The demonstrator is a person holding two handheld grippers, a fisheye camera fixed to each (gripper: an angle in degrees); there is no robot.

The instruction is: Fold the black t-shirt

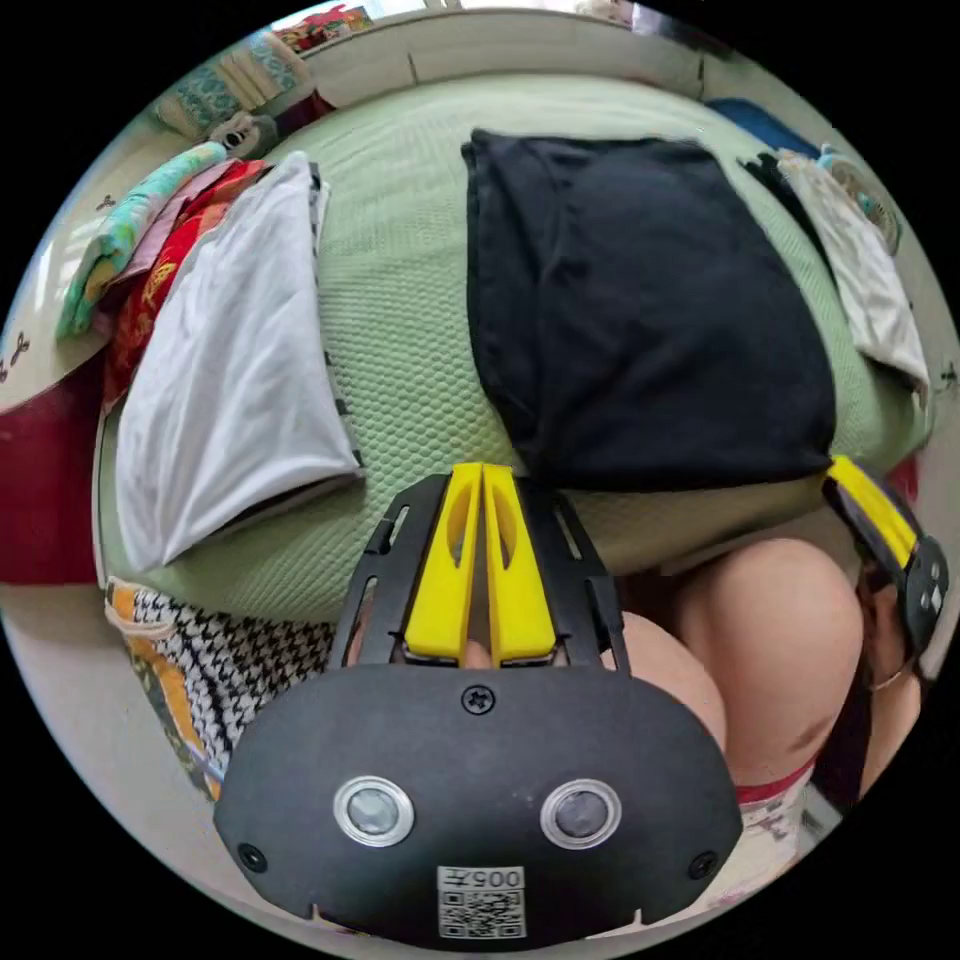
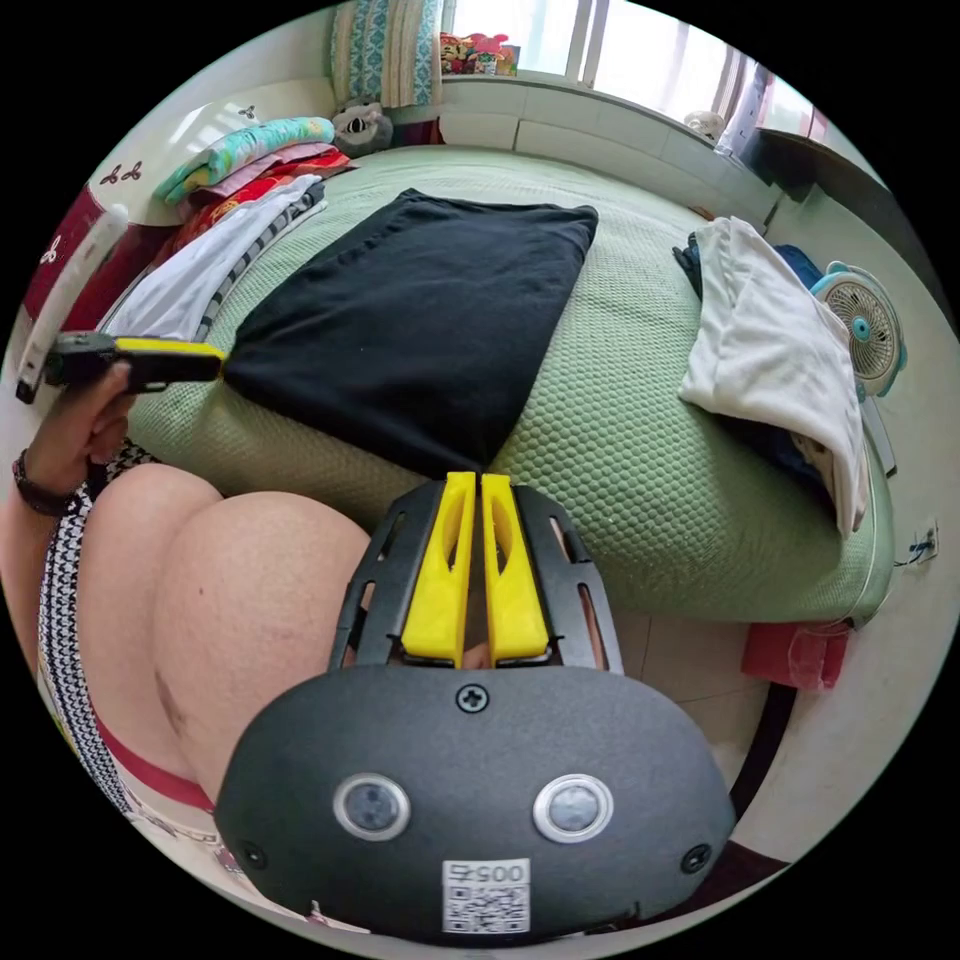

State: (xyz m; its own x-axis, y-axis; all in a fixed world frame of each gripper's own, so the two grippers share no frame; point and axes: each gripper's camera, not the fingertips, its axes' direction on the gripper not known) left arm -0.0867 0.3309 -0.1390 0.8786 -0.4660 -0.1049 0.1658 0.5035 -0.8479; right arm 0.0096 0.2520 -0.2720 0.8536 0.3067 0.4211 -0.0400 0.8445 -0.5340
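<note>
The black t-shirt (image 1: 640,310) (image 2: 420,320) lies folded into a flat rectangle on the green bed (image 1: 410,330) (image 2: 640,470). My left gripper (image 1: 482,468) has its yellow jaws shut at the shirt's near left corner. In the right gripper view the left gripper (image 2: 215,360) is held in a hand, its tip at that same corner. My right gripper (image 2: 475,478) is shut at the near right corner, which comes to a point at the jaw tips. The left gripper view shows the right gripper (image 1: 838,465) at that corner too.
A folded white garment (image 1: 230,380) and a pile of colourful cloths (image 1: 150,250) lie left of the shirt. Another white garment (image 2: 780,350) lies on the bed's right side, beside a small fan (image 2: 865,325). The person's knees (image 1: 770,640) press against the bed's near edge.
</note>
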